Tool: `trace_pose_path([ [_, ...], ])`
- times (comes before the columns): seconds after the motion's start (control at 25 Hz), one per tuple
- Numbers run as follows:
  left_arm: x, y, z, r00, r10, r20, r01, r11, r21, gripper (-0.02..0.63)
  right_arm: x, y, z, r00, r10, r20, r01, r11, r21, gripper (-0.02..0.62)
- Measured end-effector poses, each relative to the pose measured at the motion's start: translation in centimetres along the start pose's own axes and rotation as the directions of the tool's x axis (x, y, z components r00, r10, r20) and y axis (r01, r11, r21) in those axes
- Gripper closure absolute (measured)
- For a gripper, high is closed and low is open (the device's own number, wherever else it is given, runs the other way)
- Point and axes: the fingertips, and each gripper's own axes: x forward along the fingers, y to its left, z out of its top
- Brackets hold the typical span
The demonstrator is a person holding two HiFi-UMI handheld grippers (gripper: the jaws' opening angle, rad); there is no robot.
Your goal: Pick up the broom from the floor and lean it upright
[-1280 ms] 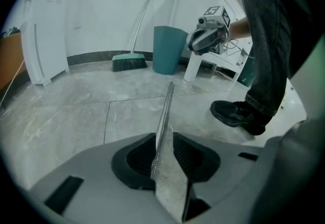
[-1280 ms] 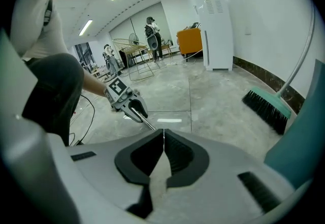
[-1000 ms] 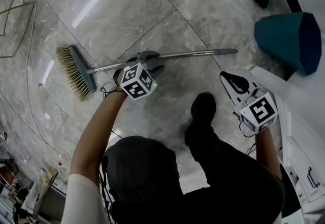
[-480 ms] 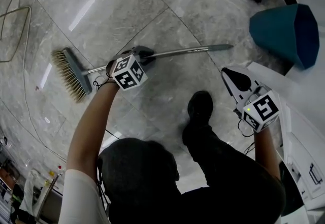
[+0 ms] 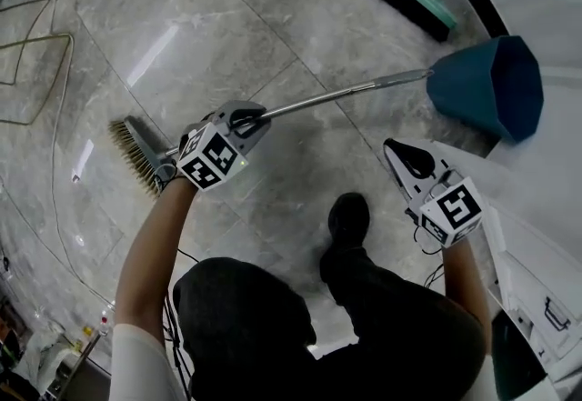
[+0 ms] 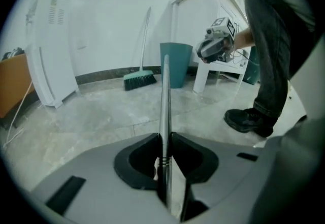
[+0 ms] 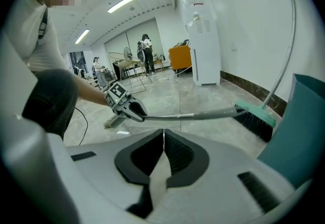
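The broom has a grey head with tan bristles (image 5: 136, 154) and a long metal handle (image 5: 327, 97). My left gripper (image 5: 247, 117) is shut on that handle near the head end; its jaws have just been closing with the handle between them. In the left gripper view the handle (image 6: 165, 96) runs straight out from between the pads (image 6: 165, 139). The handle slants up off the floor, its far tip near the teal bin. The right gripper (image 5: 405, 154) hangs to the right, shut and empty (image 7: 163, 131), apart from the broom.
A teal bin (image 5: 486, 85) stands at the upper right beside a white wall. A second broom with a green head (image 5: 414, 4) leans there. White furniture (image 5: 536, 208) is on the right. The person's shoe (image 5: 348, 217) stands between the grippers. A wire frame (image 5: 36, 63) lies far left.
The left gripper closed on the broom handle and rose, lifting the handle's free end off the floor toward the bin. The right gripper rose a little.
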Motion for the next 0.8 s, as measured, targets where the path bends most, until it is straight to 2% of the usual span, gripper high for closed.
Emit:
trace_pose_path([
  [0.16,-4.0,3.5,3.8,0.988,0.124,0.09,-0.121,0.992,-0.042,0.531,-0.5,-1.2,3.7,0.999,-0.005,0.05,0.006,1.0,-0.019,0.589],
  [0.36,-8.1,6.9,7.8,0.959,0.227,0.171,-0.216,0.973,-0.081,0.532,-0.3,-2.8,8.5,0.995,-0.009,0.104,0.013,0.999,-0.035,0.59],
  [0.6,-12.9,9.1,11.6,0.929,0.303,0.211,-0.281,0.951,-0.129,0.532,-1.8,-2.4,14.4,0.992,0.006,0.128,0.005,0.997,-0.082,0.59],
  [0.72,-15.8,9.5,13.5,0.912,0.351,0.211,-0.322,0.933,-0.161,0.532,-3.6,-2.0,17.7,0.989,-0.02,0.143,0.029,0.998,-0.064,0.591],
  [0.8,-18.3,9.3,15.4,0.893,0.396,0.217,-0.363,0.915,-0.175,0.532,-5.1,-1.4,19.9,0.988,-0.05,0.148,0.055,0.998,-0.033,0.591],
])
